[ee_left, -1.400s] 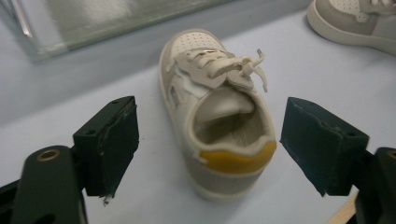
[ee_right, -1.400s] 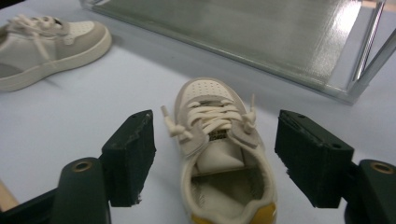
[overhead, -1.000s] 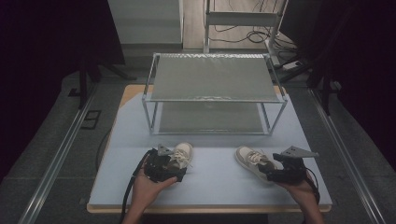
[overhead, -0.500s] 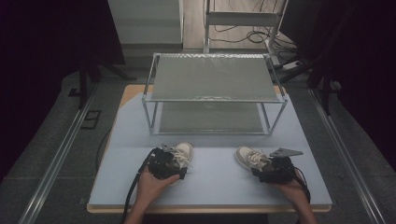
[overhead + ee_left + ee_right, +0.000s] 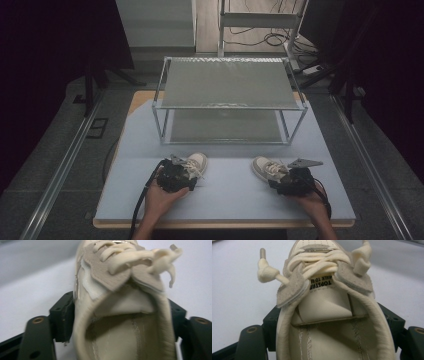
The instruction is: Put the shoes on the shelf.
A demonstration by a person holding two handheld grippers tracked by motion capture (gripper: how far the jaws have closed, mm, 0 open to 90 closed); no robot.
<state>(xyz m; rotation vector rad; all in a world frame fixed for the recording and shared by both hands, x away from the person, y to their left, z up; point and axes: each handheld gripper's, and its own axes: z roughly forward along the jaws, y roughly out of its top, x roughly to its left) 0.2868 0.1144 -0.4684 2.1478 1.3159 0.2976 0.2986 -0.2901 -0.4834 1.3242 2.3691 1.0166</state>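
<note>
Jaws on both grippers had just been closing, each pair straddling a shoe's heel collar. Whether the pads were pressing yet, couldn't tell from either gripper view.

Landmark: wire shelf rack, standing at the far middle of the table. Everything else sat on the near side of it.

Left shoe lay in front of the rack's left half, toe toward the rack; left gripper was at its heel, jaws flanking the collar.

Right shoe lay in front of the rack's right half, well apart from the left one; right gripper was at its heel. Tongue label was upside down in the right gripper view.
</note>
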